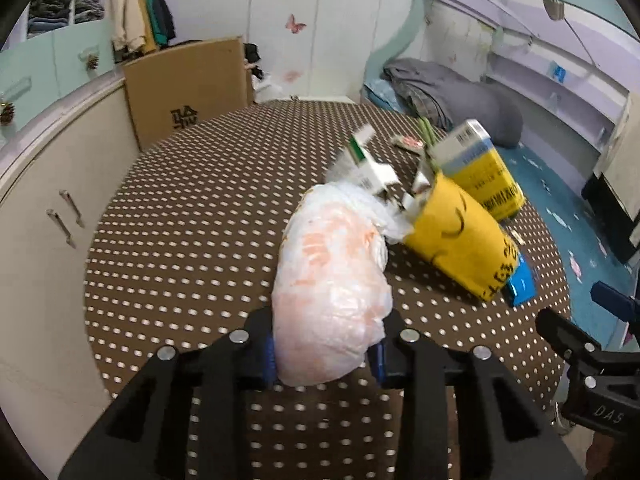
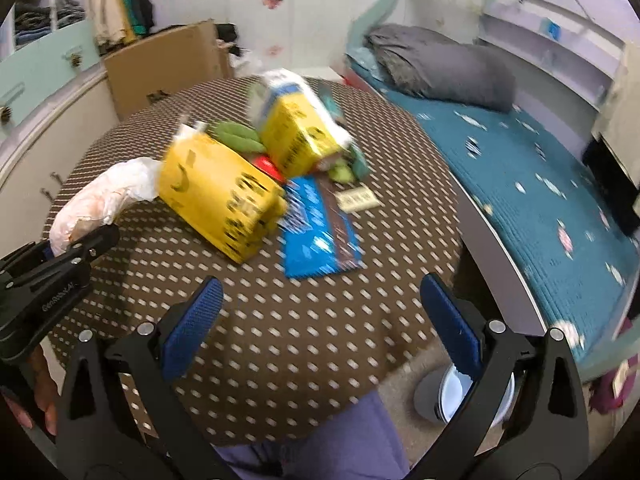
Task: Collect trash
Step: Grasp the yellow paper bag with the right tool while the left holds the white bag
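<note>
Two grippers over round table (image 1: 180, 208) with brown dotted cloth. Left to right:

Left gripper (image 1: 326, 354): jaws partly closed around crumpled white plastic bag (image 1: 332, 280) with faint orange print, near table's front edge. Bag fills gap between blue pads; both pads appear to touch it. Probably first piece of trash being taken, being nearest and soft enough to pinch. Seen from right wrist view, same bag (image 2: 100, 200) lying across left edge with black finger on it.

Yellow bag (image 1: 460, 236) next, toward table centre, mouth stuffed with white-and-green cartons (image 1: 368, 160); likely serving as collecting sack. Black print on yellow, not legible.

Blue flat wrapper (image 2: 320, 232) beside it, lying flat; white lettering blurred.

Yellow box (image 2: 300, 136) further back, tilted, barcode on pale top; black characters unreadable. Green pods (image 2: 236, 136) and small card (image 2: 358, 198) scattered around it.

Right gripper (image 2: 320, 320): jaws wide apart, nothing between pads, hovering over front edge, apparently ready for next item.

Off table, cardboard carton (image 1: 188, 88) with dark printed characters, not decipherable.
</note>
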Tool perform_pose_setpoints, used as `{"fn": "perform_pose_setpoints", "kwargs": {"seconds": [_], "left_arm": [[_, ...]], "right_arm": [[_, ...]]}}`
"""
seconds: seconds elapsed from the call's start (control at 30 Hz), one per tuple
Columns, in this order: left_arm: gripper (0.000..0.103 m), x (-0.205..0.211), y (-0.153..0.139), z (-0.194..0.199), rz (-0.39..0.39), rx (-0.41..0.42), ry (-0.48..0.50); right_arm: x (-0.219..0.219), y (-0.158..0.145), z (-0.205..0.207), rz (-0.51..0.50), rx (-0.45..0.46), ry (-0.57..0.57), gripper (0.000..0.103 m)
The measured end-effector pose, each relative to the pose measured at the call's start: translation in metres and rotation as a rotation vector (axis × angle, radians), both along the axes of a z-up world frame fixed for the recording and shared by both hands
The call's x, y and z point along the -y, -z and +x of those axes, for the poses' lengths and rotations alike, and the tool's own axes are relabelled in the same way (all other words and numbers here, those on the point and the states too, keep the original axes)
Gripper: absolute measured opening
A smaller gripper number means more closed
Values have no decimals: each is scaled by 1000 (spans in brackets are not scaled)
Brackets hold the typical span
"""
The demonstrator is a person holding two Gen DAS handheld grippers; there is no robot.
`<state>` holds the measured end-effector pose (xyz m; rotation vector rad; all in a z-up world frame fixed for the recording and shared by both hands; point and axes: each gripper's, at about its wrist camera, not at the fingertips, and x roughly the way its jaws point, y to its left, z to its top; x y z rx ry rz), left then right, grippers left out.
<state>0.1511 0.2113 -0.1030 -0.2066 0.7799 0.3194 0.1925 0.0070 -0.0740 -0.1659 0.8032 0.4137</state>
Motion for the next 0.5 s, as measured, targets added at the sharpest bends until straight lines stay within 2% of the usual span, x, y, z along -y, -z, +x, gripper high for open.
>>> {"fn": "perform_pose_setpoints", "kwargs": {"seconds": [0.17,0.5], "left_arm": [[34,-12,-7,-4,12,17,-41],[34,-31,-4,0,12,10,-93]], "right_arm": [[-29,-4,15,20,15,-63,97],[-80,12,39,68,-69,-185,97]]}}
